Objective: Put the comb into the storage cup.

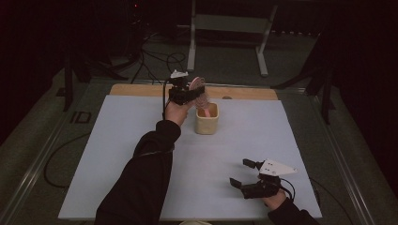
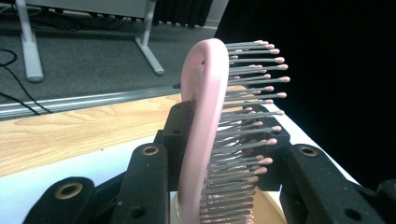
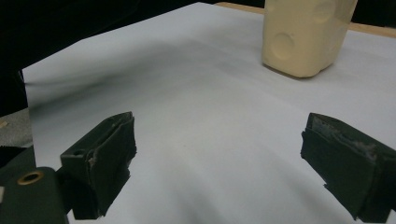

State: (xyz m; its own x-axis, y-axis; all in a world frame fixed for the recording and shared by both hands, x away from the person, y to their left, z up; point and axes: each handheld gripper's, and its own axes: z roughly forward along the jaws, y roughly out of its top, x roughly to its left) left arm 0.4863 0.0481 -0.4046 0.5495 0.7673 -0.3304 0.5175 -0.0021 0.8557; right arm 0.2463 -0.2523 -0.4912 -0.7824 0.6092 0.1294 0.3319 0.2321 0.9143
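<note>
My left tool [image 1: 191, 91] was clamped on the pink hairbrush [image 1: 201, 96], its jaws pressed against the two sides of the brush head. From the left gripper view, the hairbrush [image 2: 205, 135] stood nearly upright between my jaws, its pink back turned to one side and its rows of metal bristles with small pink tips pointing out to the other. The lower end of the brush reached down into the cream cup [image 1: 207, 119], which stood on the white sheet covering the counter [image 1: 117, 140], toward the far middle of it. My left hand [image 1: 176, 111] was just beside the cup, on its left, and the tool sat above the cup's far left rim.

My right tool [image 1: 244, 174] was released, its two black jaws spread wide with nothing between them. It hovered low over the white sheet well apart from the cup, near the counter's near right corner. In the right gripper view, the cup [image 3: 306, 35] rose beyond my open jaws, with round dimples in its side.
</note>
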